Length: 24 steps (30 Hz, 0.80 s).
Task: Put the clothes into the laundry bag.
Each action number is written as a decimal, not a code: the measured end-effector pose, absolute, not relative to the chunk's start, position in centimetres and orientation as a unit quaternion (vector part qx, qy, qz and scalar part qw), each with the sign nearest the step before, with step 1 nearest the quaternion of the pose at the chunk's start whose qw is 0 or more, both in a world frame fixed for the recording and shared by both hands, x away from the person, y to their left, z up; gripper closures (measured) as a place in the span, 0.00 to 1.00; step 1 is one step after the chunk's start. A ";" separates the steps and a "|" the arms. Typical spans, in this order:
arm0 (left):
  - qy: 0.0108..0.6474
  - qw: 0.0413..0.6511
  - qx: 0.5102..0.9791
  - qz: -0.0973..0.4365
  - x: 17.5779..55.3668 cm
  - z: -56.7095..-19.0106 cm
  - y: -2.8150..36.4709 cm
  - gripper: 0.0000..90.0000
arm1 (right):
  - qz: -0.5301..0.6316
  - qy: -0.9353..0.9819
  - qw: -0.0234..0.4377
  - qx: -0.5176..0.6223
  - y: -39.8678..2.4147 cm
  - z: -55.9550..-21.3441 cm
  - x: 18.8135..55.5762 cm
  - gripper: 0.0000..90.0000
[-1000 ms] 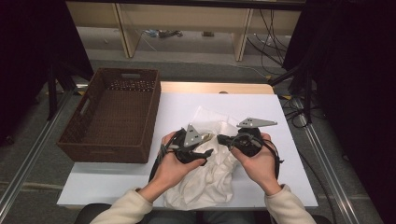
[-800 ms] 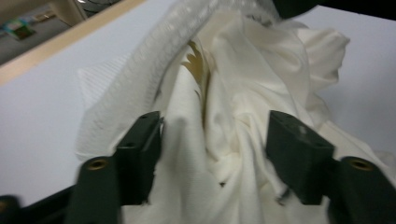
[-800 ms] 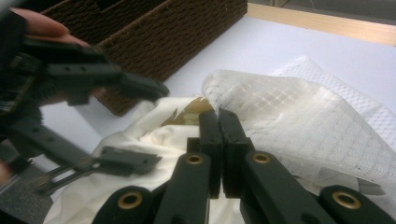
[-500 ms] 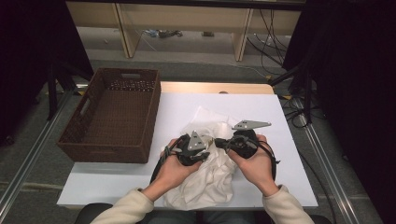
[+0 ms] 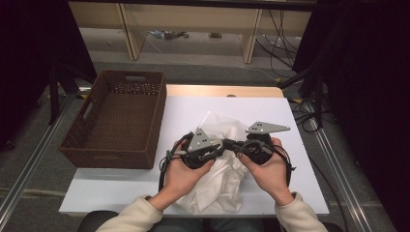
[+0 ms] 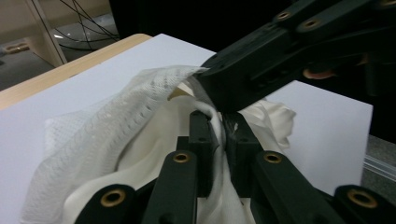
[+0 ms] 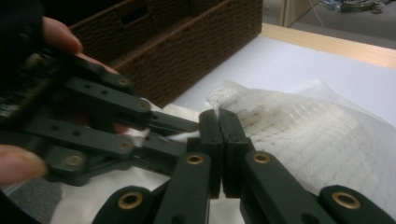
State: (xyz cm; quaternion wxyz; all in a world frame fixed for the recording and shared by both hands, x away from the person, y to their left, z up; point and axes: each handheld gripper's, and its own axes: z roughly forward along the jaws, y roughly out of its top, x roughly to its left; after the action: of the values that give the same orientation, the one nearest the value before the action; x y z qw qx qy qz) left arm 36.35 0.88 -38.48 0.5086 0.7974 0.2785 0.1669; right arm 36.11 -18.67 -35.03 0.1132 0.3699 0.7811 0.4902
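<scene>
Left gripper [image 6: 219, 135]: I see its jaws have just been closing, now pinching a fold of white cloth [image 5: 220, 179].
Right gripper [image 7: 218, 135]: jaws clamped together on the same cloth.
Cloth: table [image 5: 183, 108] centre, near edge.
Basket [image 5: 116, 121]: brown wicker, 10 o'clock.
Room: dim; cables on the floor at 12 o'clock.
Writing: none legible.

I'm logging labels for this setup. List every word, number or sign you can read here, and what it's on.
None to read: no print on the white cloth, the brown woven basket, the white table or the hand-held grippers, left and right.
</scene>
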 end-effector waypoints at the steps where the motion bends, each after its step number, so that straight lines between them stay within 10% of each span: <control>1: 0.283 0.499 0.799 0.180 36.9 -39.1 0.6 0.91 | 0.485 0.785 0.107 0.371 -18.7 -35.0 36.1 1.00; 12: 0.314 0.459 0.805 0.207 41.0 -42.5 0.0 0.88 | 0.474 0.793 0.081 0.374 -18.4 -36.5 36.9 1.00; 19: 0.280 0.438 0.832 0.194 38.7 -40.7 1.2 0.39 | 0.472 0.786 0.095 0.388 -19.0 -36.3 37.0 1.00; 24: 0.269 0.434 0.840 0.184 37.1 -39.5 3.5 0.26 | 0.474 0.782 0.102 0.391 -19.4 -36.2 37.2 1.00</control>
State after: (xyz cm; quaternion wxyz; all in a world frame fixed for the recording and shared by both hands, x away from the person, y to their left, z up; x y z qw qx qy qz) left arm 37.09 3.55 -39.49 0.4343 0.8397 0.2695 0.1836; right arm 37.19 -19.41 -36.19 0.1025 0.3914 0.7820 0.4741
